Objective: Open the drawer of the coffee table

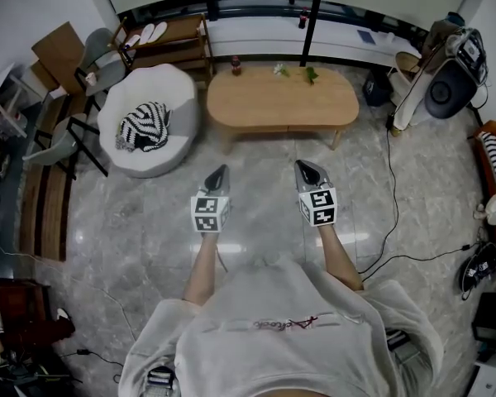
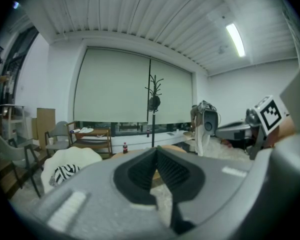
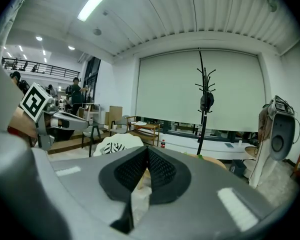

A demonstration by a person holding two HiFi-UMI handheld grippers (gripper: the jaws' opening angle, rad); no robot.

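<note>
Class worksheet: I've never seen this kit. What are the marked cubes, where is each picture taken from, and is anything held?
A person holds two grippers; the cubes are part of them. One picture looks down from the person's head at the left gripper and right gripper. The other two look along each gripper's jaws. Both are shut, holding nothing. Ahead stands the coffee table, bearing a bottle and plants.

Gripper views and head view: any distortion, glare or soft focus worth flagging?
Head view: fisheye bend, dark corners, pale glare on the floor, coffee table sharp. Left gripper view: round black vignette, bowed lines, ceiling lamp blown out. Right gripper view: same vignette, strip light blown out.
</note>
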